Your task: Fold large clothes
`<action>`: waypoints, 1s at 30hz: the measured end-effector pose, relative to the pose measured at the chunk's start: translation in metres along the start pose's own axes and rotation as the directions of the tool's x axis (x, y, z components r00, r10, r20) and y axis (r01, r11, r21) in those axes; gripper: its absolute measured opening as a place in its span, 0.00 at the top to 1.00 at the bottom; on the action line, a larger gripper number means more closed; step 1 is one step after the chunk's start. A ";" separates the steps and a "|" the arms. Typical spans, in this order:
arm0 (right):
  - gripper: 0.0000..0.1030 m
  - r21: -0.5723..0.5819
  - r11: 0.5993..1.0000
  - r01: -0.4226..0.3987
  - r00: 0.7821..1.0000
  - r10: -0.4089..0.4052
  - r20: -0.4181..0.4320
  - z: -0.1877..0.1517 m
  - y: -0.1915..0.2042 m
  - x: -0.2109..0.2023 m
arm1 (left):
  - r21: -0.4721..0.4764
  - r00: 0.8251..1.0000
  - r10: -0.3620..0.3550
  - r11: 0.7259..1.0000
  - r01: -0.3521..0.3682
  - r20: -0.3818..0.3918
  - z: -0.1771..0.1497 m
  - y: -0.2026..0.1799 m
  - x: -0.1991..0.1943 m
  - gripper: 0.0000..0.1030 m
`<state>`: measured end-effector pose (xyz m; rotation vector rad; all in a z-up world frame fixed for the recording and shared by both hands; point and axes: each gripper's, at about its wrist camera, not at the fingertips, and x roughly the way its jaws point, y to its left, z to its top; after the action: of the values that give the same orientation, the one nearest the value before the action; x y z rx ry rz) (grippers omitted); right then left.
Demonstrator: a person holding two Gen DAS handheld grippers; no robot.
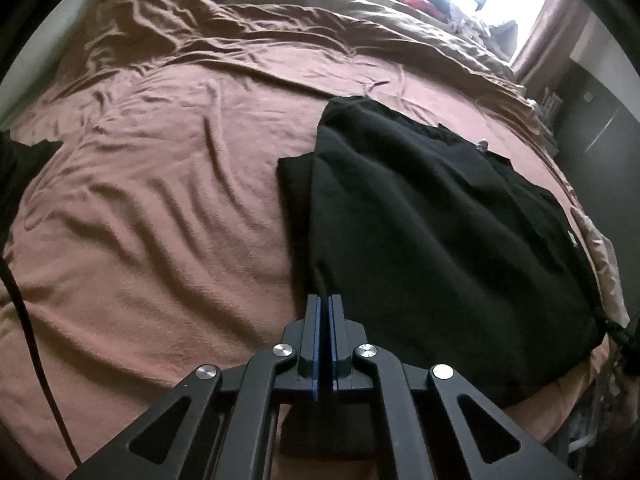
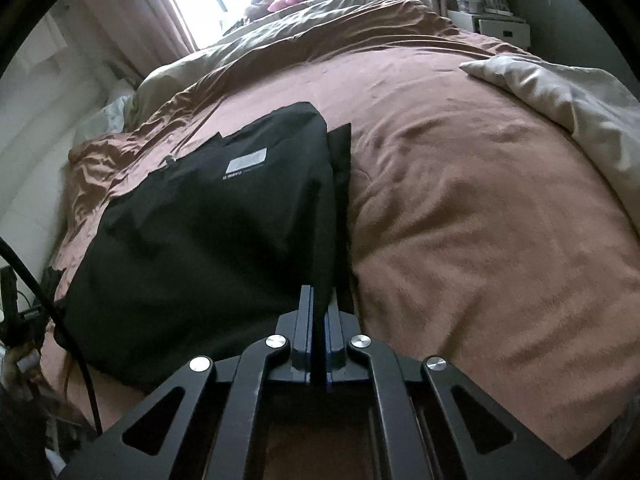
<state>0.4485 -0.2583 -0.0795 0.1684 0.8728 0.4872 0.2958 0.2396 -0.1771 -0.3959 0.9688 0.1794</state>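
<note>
Bedding first: a brown blanket covers the bed, and the folded black garment lies on it toward two o'clock of the left gripper, whose jaws are closed on its near edge. The right gripper pinches black cloth too, the garment spreading toward ten o'clock.

Both the left tongs and the right tongs are closed, angled downward.
</note>
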 end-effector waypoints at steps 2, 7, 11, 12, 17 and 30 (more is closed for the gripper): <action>1.00 0.005 1.000 0.002 1.000 -0.002 -0.017 -0.002 -0.002 0.005 | 0.002 1.000 0.012 1.000 -0.012 -0.005 -0.001 0.002 0.003 0.97; 0.98 0.047 0.999 -0.003 1.000 0.004 -0.029 -0.003 -0.004 -0.002 | -0.014 0.999 0.018 1.000 -0.019 -0.028 -0.011 0.010 0.006 0.97; 0.87 -0.004 0.996 0.085 0.996 -0.085 -0.002 -0.003 0.010 -0.017 | -0.019 0.999 0.006 1.000 -0.007 -0.039 -0.026 0.017 0.000 0.97; 0.79 -0.005 0.996 0.088 0.996 -0.088 0.013 -0.008 0.014 -0.024 | -0.031 0.999 0.003 1.000 -0.004 -0.036 -0.030 0.020 -0.003 0.97; 0.24 -0.039 0.996 0.078 0.991 -0.073 0.113 -0.010 0.037 -0.059 | -0.152 0.995 -0.092 0.985 0.086 -0.035 -0.042 0.042 -0.017 0.77; 0.34 -0.239 0.970 -0.041 0.999 0.044 0.006 -0.044 0.155 -0.027 | -0.285 0.954 -0.301 0.913 0.292 0.013 -0.054 0.045 -0.012 0.43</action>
<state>0.3474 -0.1376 -0.0363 -0.0307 0.7937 0.6261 0.2330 0.2593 -0.2054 -0.8079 0.9024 0.0348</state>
